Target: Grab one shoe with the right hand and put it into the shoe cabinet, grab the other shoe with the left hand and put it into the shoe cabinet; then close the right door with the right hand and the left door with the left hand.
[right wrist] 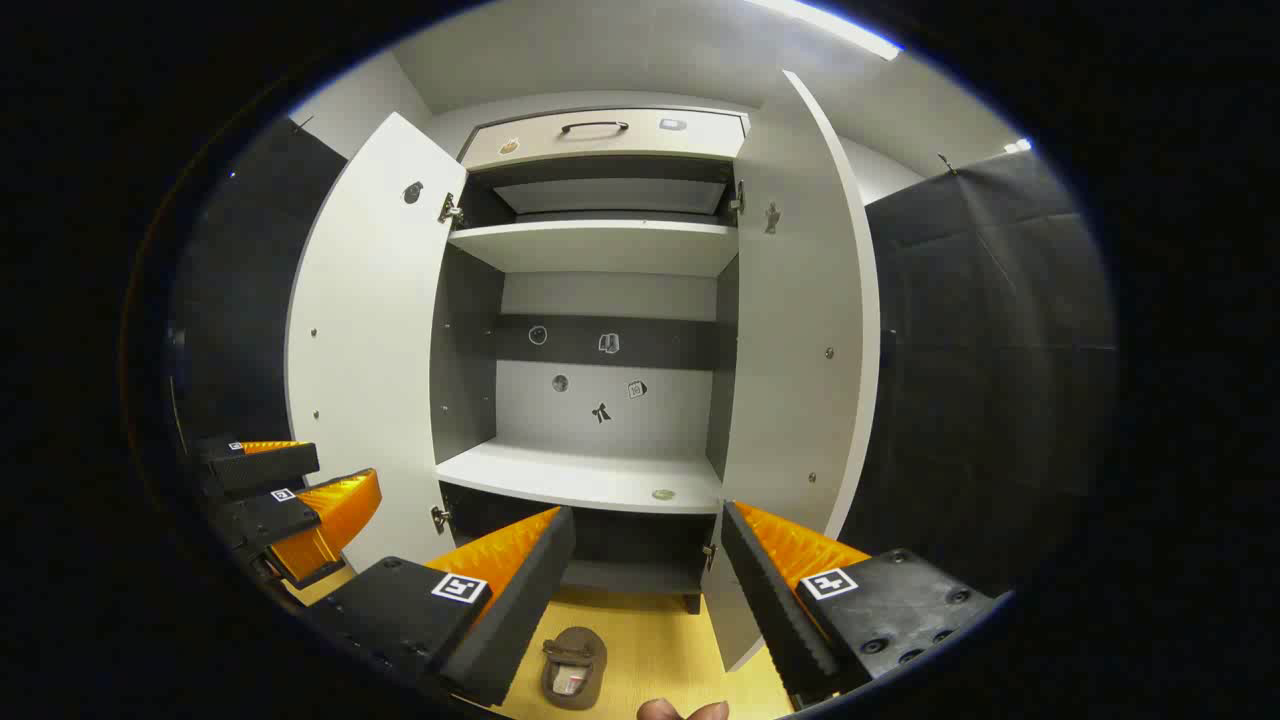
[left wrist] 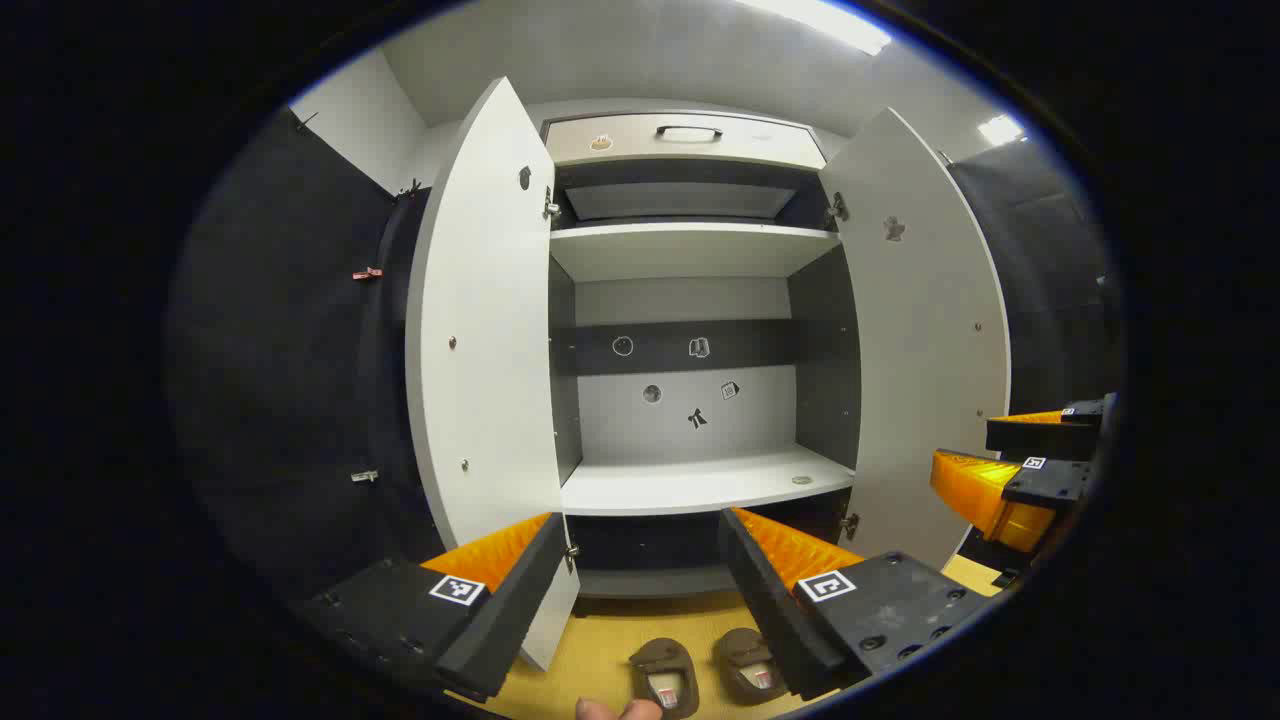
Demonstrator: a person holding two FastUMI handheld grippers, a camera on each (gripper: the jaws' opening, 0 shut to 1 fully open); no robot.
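Both grippers, left (left wrist: 640, 585) & right (right wrist: 645, 580), were wide, empty. Small brown soft shoes (left wrist: 665, 675) looked light, squashy; I'd pinch the heel rim.

There are two shoes (left wrist: 664, 678) (left wrist: 748, 664) on the floor (left wrist: 600, 650). There is one shoe cabinet (left wrist: 690, 250) with two open doors (left wrist: 480, 350) (left wrist: 925, 340). One drawer (left wrist: 685, 138) sits at the top, with one handle (left wrist: 689, 131). Two grippers (left wrist: 640, 570) (left wrist: 1010, 460) can be seen.
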